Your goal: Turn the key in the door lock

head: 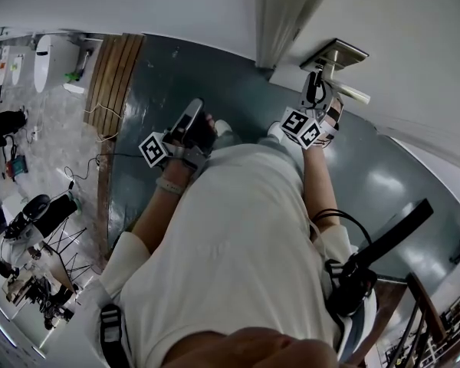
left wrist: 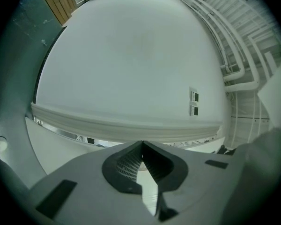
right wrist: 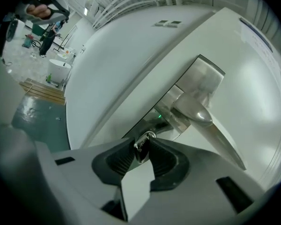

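Two tools: the left tool (left wrist: 142, 145) and the right tool (right wrist: 145, 143). Two marker cubes, one at the left (head: 155, 149) and one at the right (head: 303, 126). One key (right wrist: 139, 153). One door handle (right wrist: 210, 121), one lock plate (right wrist: 203, 81), one door (right wrist: 253, 74). Two switches (left wrist: 194, 96) on the far wall.

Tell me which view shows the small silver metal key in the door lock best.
The right gripper view: the small silver metal key appears close up, pinched in the right gripper. The head view hides it behind that gripper; the left gripper view shows no key, mostly white wall.
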The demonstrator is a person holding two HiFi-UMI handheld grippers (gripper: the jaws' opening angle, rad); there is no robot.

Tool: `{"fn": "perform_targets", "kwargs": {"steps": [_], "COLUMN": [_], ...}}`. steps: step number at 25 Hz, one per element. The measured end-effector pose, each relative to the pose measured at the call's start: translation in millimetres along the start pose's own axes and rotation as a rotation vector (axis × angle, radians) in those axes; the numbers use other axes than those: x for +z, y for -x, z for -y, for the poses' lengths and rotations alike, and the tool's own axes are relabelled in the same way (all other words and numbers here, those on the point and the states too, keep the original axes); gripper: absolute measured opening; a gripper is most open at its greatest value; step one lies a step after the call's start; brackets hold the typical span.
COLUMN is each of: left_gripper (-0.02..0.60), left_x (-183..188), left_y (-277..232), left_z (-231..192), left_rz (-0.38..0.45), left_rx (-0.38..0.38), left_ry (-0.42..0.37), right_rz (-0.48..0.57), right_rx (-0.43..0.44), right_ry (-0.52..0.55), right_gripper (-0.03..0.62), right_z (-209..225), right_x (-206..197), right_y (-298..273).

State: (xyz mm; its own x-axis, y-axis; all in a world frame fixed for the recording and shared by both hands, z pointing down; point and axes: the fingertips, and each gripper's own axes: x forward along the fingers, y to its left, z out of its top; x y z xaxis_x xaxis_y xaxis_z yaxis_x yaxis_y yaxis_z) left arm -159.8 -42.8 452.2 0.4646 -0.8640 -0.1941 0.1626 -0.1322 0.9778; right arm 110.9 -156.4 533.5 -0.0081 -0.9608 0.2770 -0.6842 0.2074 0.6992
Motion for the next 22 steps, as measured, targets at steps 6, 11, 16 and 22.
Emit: {"fn": "perform_targets", "kwargs": {"steps": [6, 11, 16, 22], "left_gripper": [0.008, 0.008, 0.008, 0.008], "left_x": [-0.1, 3.2, 0.9, 1.8], "left_y": [0.6, -1.5, -2.3, -3.4], "left_z": [-4.6, -3.4, -5.9, -6.1], "left_rz": [0.002, 0.003, 0.006, 0.006], "left_rx": [0.004, 0.006, 0.009, 0.010], "left_ry": [0.011, 0.019, 0.029, 0.034], "right_rz": [-0.001, -0.019, -0.028, -0.012], "right_rx": [0.011, 0.073, 0.145, 0.273], "right_ry": [-0.174, -0.432, -0.711, -1.179], "right_gripper": [0.054, 0.054, 0.051, 0.044], "right_z": [5.1, 4.7, 4.9, 5.9], "right_x": [-1.9, 0.9, -5.2, -5.2], "right_y": [-1.0, -3.1, -2.8, -3.1]}}
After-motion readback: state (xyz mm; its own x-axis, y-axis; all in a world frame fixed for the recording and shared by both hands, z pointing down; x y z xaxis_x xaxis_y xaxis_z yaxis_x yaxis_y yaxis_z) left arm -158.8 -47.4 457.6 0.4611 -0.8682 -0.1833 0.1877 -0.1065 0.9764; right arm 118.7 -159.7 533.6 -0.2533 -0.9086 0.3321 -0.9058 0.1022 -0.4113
